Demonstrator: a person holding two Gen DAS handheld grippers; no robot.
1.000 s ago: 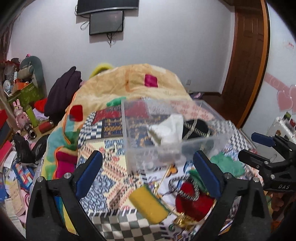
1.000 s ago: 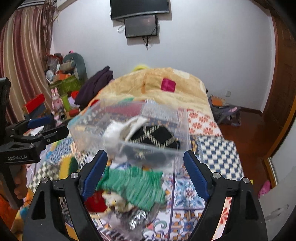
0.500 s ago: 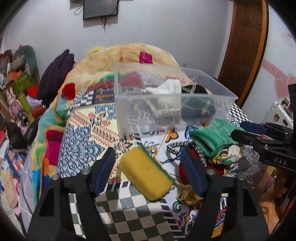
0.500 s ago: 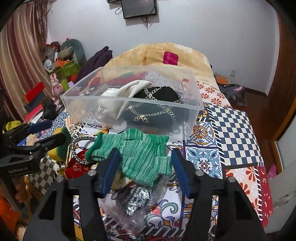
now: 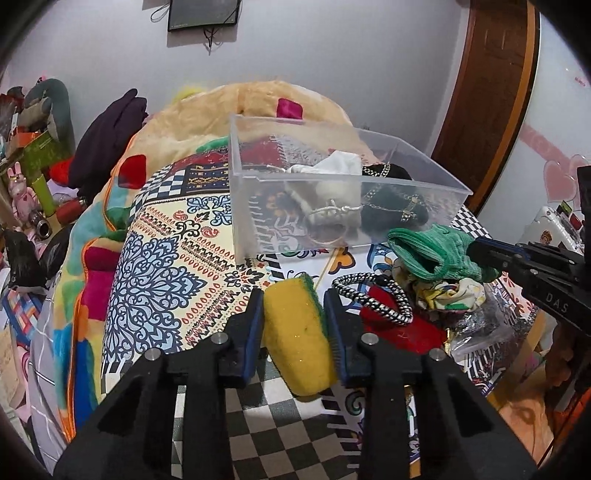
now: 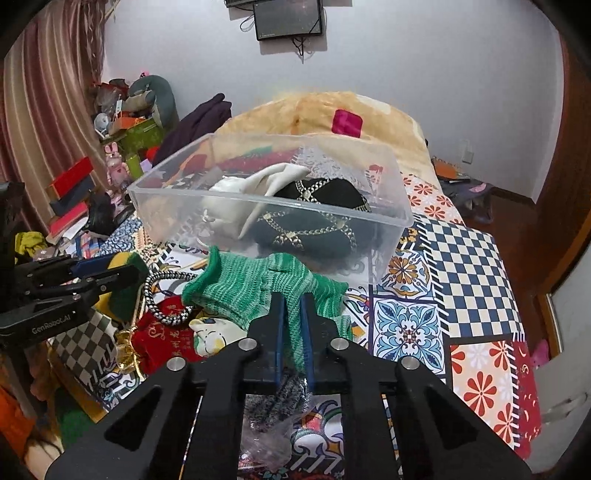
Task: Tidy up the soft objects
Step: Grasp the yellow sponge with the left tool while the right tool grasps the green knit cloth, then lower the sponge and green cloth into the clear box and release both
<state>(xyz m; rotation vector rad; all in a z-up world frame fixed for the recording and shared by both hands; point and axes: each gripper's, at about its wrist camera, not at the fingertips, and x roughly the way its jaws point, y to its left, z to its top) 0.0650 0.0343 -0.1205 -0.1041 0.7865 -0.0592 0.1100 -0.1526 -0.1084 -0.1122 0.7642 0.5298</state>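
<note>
Left gripper (image 5: 294,317) pinches yellow sponge (image 5: 297,338), right gripper (image 6: 291,314) pinches green glove (image 6: 258,284), before clear bin (image 6: 273,206).

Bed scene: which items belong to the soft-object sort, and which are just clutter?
Job items:
yellow sponge, in left gripper
green knit glove, in right gripper
clear bin, holding white cloth and black cap

Lying about:
wall monitor
purple garment
pink bunny toy

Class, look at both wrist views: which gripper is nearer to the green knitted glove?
Right. The right gripper is clamped on the green knitted glove; the left gripper sits off to its side, clamped on the yellow sponge.
</note>
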